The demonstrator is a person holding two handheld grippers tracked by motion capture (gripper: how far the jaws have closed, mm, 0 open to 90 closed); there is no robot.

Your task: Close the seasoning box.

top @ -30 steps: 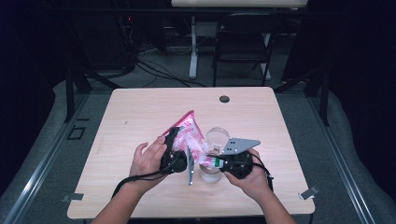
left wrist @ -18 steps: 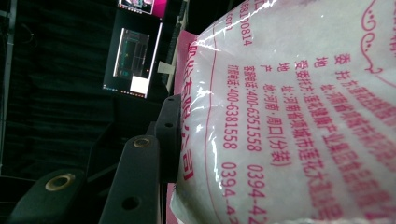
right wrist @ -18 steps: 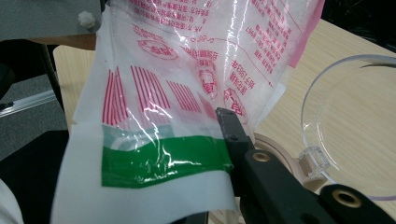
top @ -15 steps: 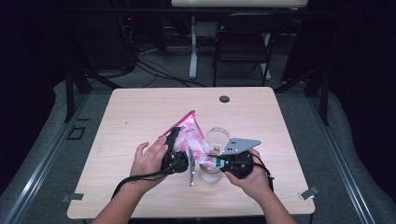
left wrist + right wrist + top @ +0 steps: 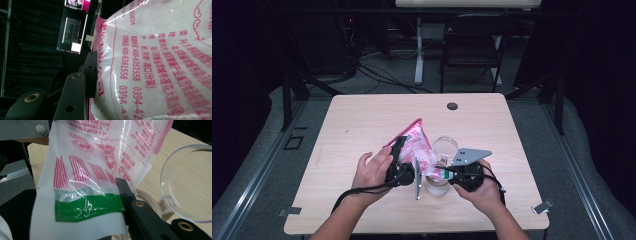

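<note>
While the left claw [image 5: 404, 162] clamps the sugar bag [image 5: 418, 147] mid-body and the right claw [image 5: 447, 172] pinches its green-banded end, held tilted above the clear jar [image 5: 438, 182] near the table's [image 5: 362, 120] front edge, pouring looks not yet begun.

On the clear plastic bag [image 5: 160, 62] we read red print: Chinese characters, the number 400-6381558, and below it a number beginning 0394-42, cut off at the frame edge. On the same bag [image 5: 100, 165] we find red printing too distorted to read.
</note>
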